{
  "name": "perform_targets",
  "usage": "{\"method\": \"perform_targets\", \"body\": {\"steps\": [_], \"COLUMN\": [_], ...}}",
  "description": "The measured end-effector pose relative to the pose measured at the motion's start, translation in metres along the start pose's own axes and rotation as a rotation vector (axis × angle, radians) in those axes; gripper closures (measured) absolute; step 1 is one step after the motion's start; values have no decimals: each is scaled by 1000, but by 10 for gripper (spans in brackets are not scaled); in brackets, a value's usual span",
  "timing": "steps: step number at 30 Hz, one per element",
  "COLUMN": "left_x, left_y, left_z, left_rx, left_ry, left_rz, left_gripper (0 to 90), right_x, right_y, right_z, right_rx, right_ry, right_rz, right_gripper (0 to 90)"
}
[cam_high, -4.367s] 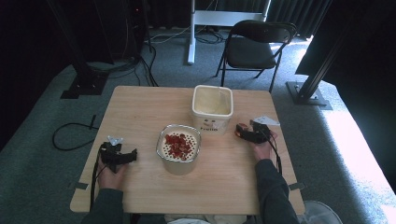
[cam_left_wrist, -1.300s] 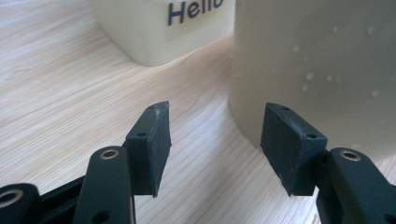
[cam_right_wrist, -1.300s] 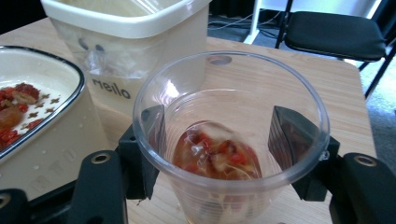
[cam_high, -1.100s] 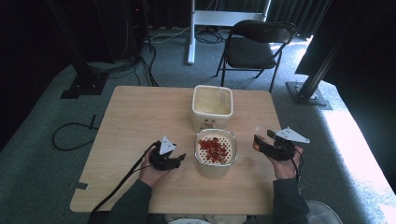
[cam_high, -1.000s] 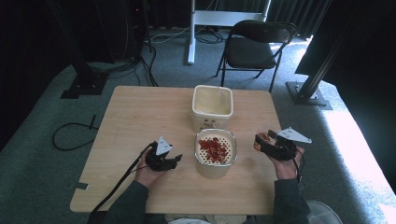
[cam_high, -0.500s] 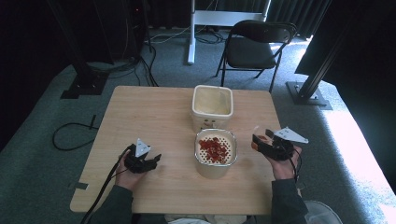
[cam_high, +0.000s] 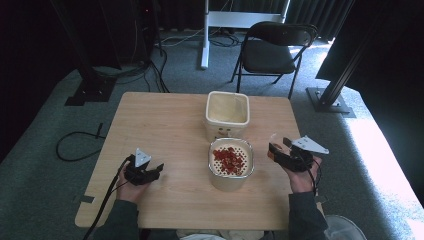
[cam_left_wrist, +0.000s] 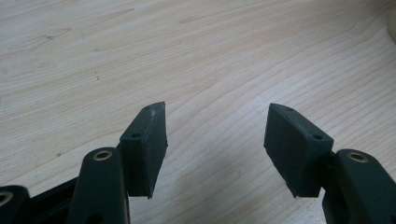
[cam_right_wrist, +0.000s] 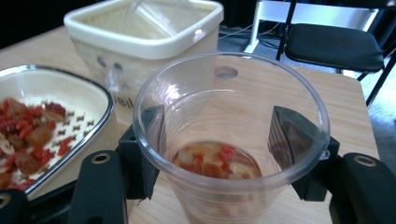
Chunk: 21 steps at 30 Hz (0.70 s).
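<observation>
Clear plastic cup (cam_right_wrist: 231, 140) sits clamped between the jaws of my right tool (cam_high: 292, 156), upright, just right of the strainer bowl (cam_high: 231, 162) near the table's (cam_high: 165, 125) right edge. Since a second ago my left tool (cam_high: 142, 172) has slid left, away from the bowl, to the front-left part; its jaws gape over bare wood, gripping nothing. Only the right gripper view reveals red bits and liquid in the cup's bottom, with the cream container (cam_right_wrist: 144, 32) behind.
</observation>
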<state>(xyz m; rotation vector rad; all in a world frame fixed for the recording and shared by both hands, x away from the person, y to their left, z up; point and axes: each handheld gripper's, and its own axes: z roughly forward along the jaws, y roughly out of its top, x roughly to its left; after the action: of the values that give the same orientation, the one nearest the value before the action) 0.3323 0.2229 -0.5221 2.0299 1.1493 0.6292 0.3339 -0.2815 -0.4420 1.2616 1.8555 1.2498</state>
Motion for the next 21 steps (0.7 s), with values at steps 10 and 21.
{"method": "perform_targets", "body": {"steps": [10, 21], "left_x": [1, 3], "left_y": [-1, -3], "left_z": [3, 3], "left_rx": [10, 16], "left_ry": [0, 5], "left_rz": [-8, -14], "left_gripper": [402, 402], "right_x": [11, 38], "right_y": [8, 28], "right_z": [-1, -5], "right_rx": [1, 14], "right_ry": [20, 6], "right_rz": [-53, -191], "right_gripper": [365, 366]}}
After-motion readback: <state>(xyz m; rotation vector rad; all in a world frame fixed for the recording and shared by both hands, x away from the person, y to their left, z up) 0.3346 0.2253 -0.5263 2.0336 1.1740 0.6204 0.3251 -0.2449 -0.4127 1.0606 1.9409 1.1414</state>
